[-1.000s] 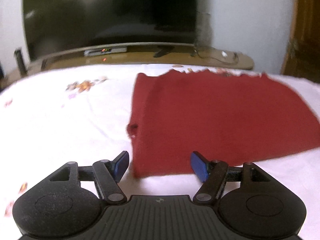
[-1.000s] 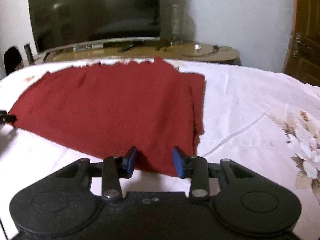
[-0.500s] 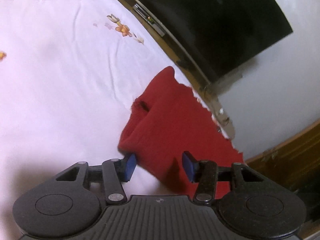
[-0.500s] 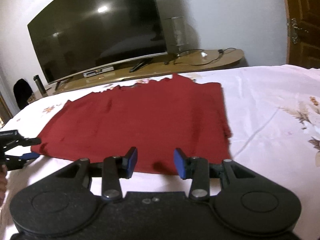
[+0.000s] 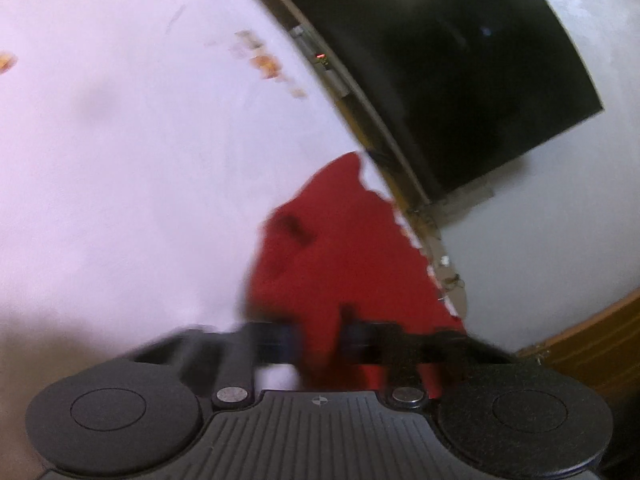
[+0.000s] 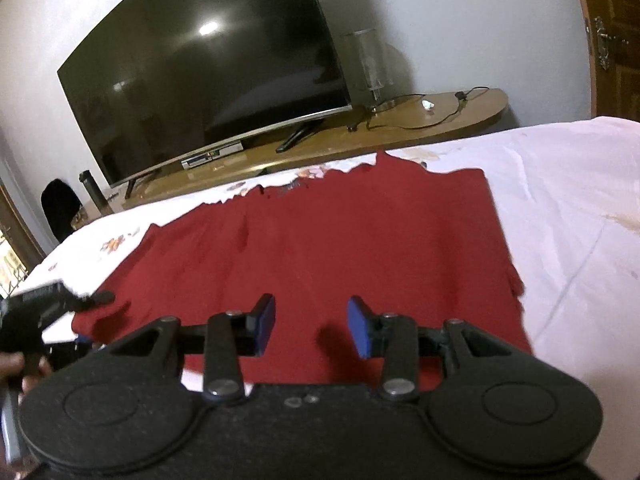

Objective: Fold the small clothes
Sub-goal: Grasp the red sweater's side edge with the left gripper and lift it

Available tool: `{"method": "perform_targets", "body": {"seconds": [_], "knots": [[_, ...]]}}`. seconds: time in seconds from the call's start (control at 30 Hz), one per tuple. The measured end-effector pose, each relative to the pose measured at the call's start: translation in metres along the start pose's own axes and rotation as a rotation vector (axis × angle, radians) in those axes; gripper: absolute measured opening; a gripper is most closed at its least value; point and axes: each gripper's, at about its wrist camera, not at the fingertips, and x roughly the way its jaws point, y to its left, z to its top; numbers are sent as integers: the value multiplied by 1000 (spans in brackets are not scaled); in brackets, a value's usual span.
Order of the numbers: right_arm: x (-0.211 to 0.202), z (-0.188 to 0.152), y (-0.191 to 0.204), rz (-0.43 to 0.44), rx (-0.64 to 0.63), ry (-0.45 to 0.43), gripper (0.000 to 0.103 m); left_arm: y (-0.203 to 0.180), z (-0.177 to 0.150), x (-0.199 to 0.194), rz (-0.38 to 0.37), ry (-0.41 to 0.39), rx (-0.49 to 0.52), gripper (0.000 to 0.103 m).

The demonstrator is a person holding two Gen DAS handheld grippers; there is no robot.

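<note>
A home bedroom is indicated. A bed is covered by a white floral sheet (image 6: 560,208), filling the view from 3 to 9 o'clock. Beyond it, at 11 o'clock, a large curved television (image 6: 200,80) is stood on a low wooden console (image 6: 400,124) against a plain white wall. A wooden door (image 6: 612,40) is seen at 2 o'clock.

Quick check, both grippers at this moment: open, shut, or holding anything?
Left gripper: jaws closing on the near corner of the red cloth.
Right gripper: open, jaws closing, hanging over the cloth's near edge, gripping nothing.
</note>
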Motion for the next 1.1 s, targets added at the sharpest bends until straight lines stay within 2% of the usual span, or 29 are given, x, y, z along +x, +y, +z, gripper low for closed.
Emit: {"method": "perform_targets", "body": {"seconds": [0.03, 0.13, 0.23, 0.43, 0.5, 0.57, 0.67, 0.8, 1.0, 1.1], "knots": [[3, 2, 2, -1, -8, 1, 28, 6, 0, 0, -26, 0, -2, 10], [17, 8, 9, 1, -39, 17, 19, 3, 6, 1, -37, 15, 33, 10], [31, 18, 20, 20, -82, 12, 19, 6, 6, 2, -54, 12, 6, 10], [69, 31, 46, 27, -185, 30, 16, 3, 5, 1, -33, 1, 23, 10], [80, 30, 50, 3, -212, 64, 15, 4, 4, -2, -36, 1, 25, 10], [95, 22, 52, -48, -244, 135, 14, 4, 8, -1, -32, 6, 38, 9], [94, 10, 56, -62, -312, 92, 13, -6, 13, -2, -11, 9, 95, 9], [93, 4, 59, -69, -333, 78, 14, -20, 19, -4, -25, -9, 150, 9], [93, 5, 58, -65, -315, 67, 14, -46, 27, -13, -82, -26, 257, 8], [93, 4, 57, -60, -305, 61, 14, -63, 32, -17, -159, -12, 315, 8]]}}
